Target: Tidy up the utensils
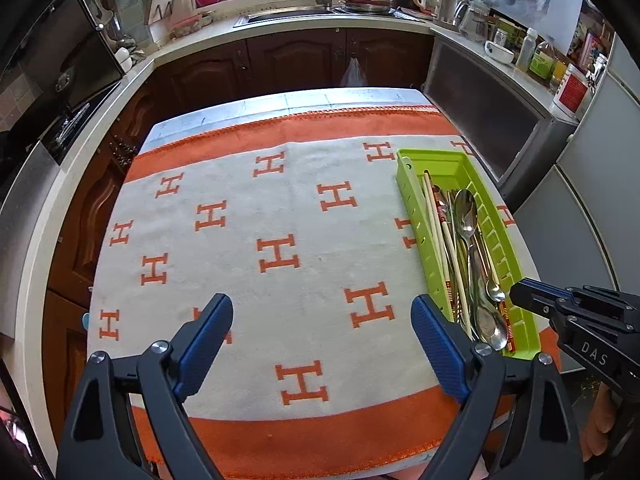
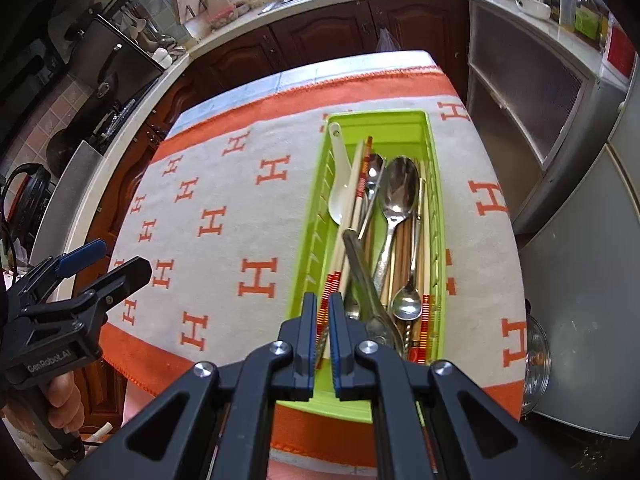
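Left gripper [image 1: 322, 334] gapes empty, lower centre, over the H-patterned cloth [image 1: 248, 240]; green utensil tray [image 1: 436, 168] sits right, holding spoons and chopsticks.

Both wrist views look steeply down over the cloth [image 1: 280, 208] toward the sink counter [image 1: 320, 26]; the right sits close above the tray [image 2: 434, 184], which both share.

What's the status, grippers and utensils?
Left gripper open, empty, over the cloth. Right gripper shut, empty, above the tray. Utensils all in tray. Nothing in the way.
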Demonstrator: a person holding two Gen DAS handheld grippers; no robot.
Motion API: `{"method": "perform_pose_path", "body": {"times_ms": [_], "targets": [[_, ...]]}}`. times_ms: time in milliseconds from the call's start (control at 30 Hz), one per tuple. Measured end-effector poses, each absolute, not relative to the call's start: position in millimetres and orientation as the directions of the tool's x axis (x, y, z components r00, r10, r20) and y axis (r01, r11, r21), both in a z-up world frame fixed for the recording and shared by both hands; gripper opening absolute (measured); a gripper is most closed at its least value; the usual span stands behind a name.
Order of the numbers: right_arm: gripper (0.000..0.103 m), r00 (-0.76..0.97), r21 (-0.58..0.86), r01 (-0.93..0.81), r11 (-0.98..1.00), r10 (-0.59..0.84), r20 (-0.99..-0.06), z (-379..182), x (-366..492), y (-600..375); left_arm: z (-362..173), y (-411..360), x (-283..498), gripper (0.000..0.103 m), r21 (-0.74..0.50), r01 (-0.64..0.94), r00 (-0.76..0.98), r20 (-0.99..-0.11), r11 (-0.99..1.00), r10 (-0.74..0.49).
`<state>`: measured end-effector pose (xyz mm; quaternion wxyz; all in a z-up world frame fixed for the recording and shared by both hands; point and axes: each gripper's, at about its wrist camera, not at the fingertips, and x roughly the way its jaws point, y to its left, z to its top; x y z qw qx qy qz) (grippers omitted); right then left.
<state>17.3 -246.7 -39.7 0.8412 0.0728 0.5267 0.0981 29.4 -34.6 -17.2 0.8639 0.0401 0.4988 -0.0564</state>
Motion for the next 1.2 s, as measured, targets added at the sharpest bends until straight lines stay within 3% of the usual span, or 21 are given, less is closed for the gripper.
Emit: {"method": "perform_pose_path", "body": {"times_ms": [167,500,1200], "targets": [[0.024,0.493,0.220,-0.108,0.970,0.244,-0.835,-9.5,0.4,-232.8,3.7,-24.8,17.1,0.101,0.037,0.084,0.542,-0.840,0.996,-0.015],[0.036,0.602,0.232,-0.120,0.965,0.257,-0.756,40.8,-27.9,-213.4,48.5,-10.3,-11.2,0.102,0.043,-0.014,0.643,-0.765,0.999,0.042],[0.037,0.646,0.155,-0.098,0.983,0.181,-0.742,35.6,-43.3,-189.7,46.5,-10.0,-29.9,0.102,0.056,-0.071,0.656,-0.750,0.996,0.090]]}}
